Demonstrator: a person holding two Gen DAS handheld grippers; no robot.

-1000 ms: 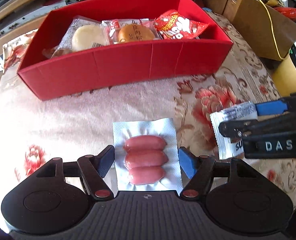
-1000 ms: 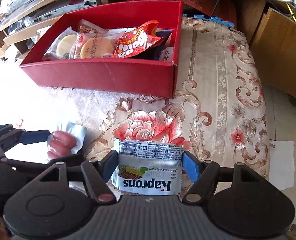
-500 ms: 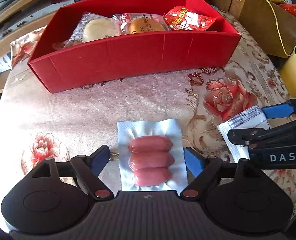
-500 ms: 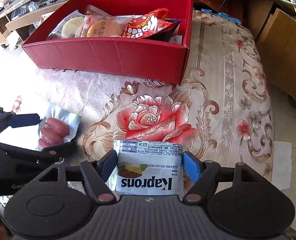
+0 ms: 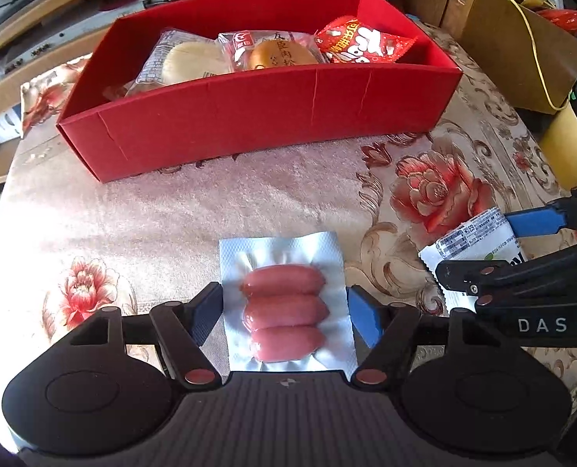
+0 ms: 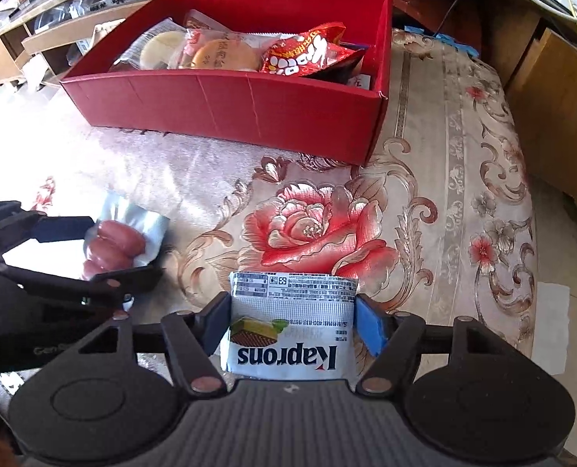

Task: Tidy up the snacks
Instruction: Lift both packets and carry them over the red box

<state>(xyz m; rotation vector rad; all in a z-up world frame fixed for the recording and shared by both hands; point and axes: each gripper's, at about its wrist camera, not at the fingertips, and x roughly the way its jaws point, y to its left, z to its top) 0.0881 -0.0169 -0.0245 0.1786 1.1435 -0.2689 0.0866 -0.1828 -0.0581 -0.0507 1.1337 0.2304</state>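
1. Holding a vacuum pack of three sausages point(image 5: 286, 311) in my left tool point(image 5: 284, 313), I have both fingers pressed to the pack's side edges, so that tool is clamped on it.
2. My right tool point(image 6: 291, 325) is likewise clamped on a white Kaprons wafer packet point(image 6: 290, 334), gripped at both sides.
3. The two tools sit side by side over the flowered cloth point(image 6: 319, 233) of the desk, near each other but not touching.
4. Ahead stands the red box point(image 5: 257, 116), its near wall upright and facing me; a bare strip of cloth lies between that wall and both packs.
5. Inside the box lie a pale round cake in clear wrap point(image 5: 187, 62), a brown bun point(image 5: 280, 56) and a red snack bag point(image 5: 366, 41), crowded along the back; the bag leans toward the right end.
6. The desk's right edge point(image 6: 529, 257) drops off close beside my right tool, with floor beyond.
7. Against half a second ago, the box sits slightly farther off and lower in both views, with more of its inside showing; both grips are unchanged.
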